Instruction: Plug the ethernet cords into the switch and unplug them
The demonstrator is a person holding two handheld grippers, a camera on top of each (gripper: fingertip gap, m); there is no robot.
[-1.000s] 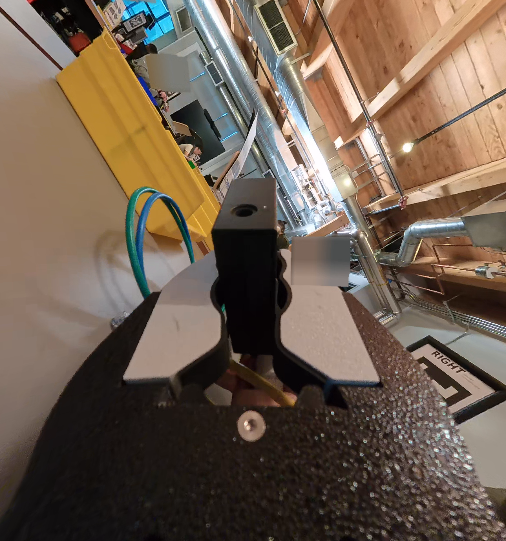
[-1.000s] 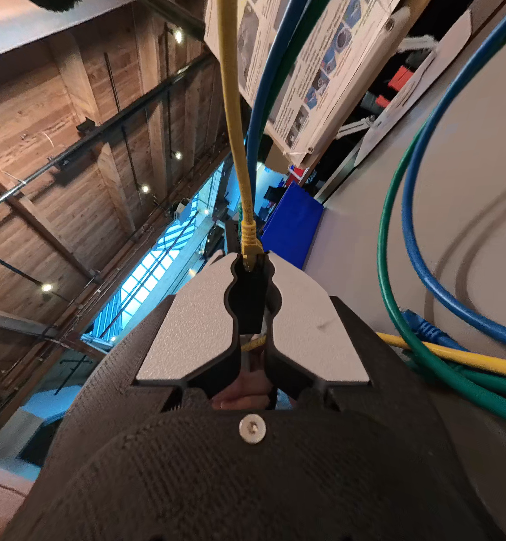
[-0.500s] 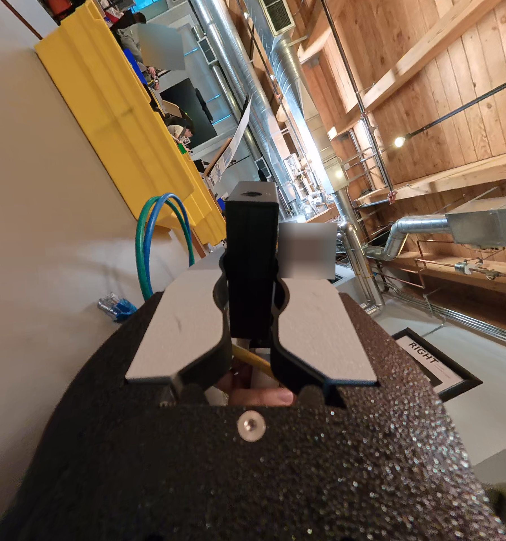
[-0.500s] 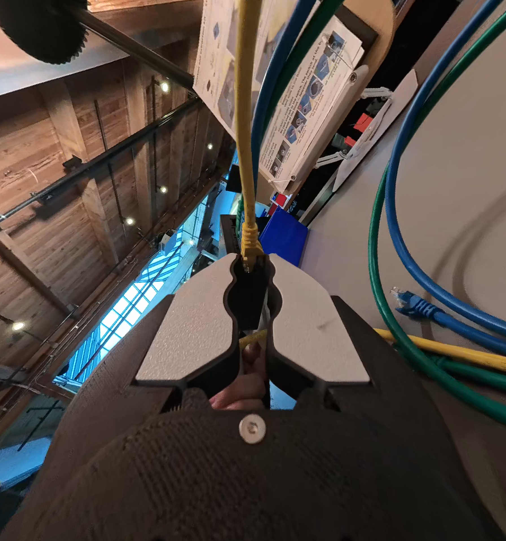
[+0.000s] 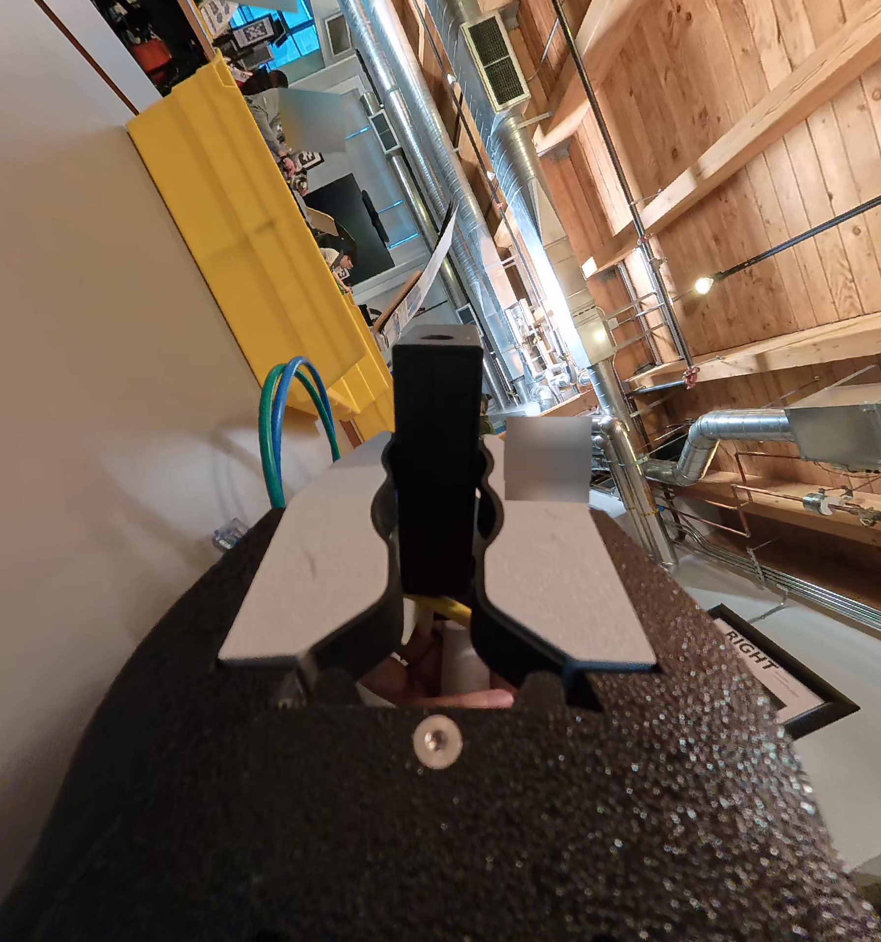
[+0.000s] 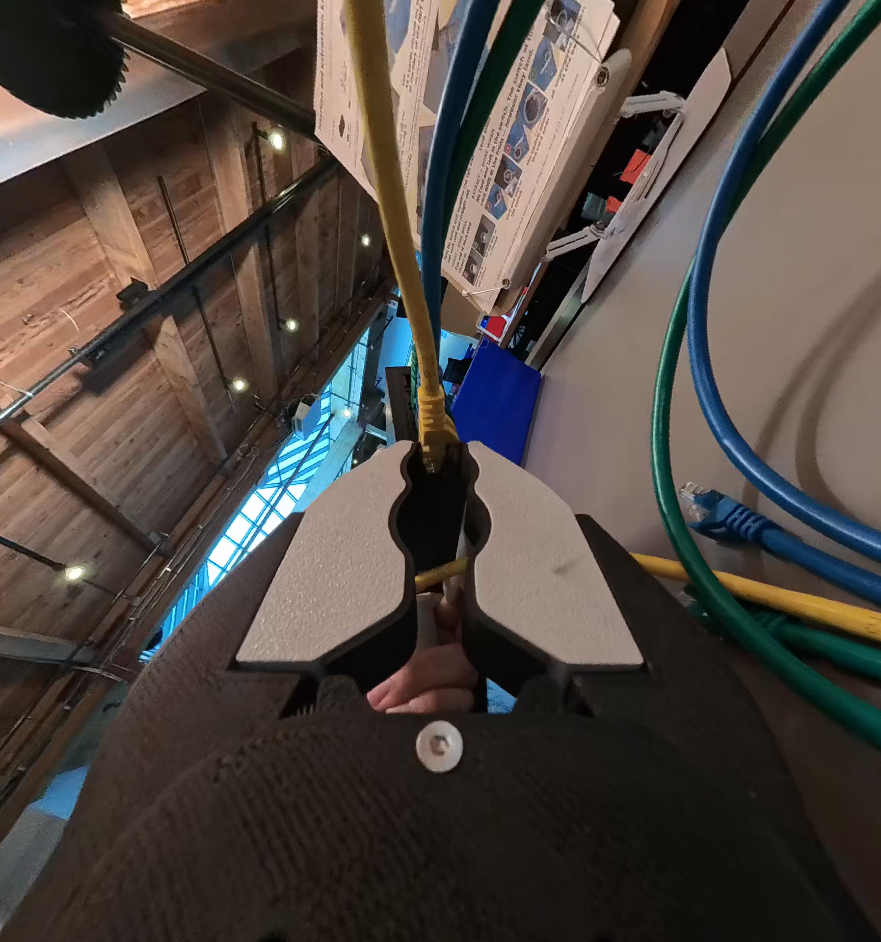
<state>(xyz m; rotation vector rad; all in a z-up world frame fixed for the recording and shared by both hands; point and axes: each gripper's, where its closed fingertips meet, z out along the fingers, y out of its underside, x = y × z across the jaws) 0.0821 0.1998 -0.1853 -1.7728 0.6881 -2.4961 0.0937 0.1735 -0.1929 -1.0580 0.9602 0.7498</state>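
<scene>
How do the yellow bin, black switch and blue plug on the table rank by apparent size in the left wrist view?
1. yellow bin, largest, though farther off.
2. black switch, close to the camera, so it looks enlarged.
3. blue plug, smallest and partly hidden behind the left gripper.

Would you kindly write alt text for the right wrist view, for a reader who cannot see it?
The right gripper is shut on the yellow cable's plug, its cord running up out of frame. To the right, blue, green and yellow cables loop over a pale table, a loose blue plug among them; wooden walls fill the left.
</scene>
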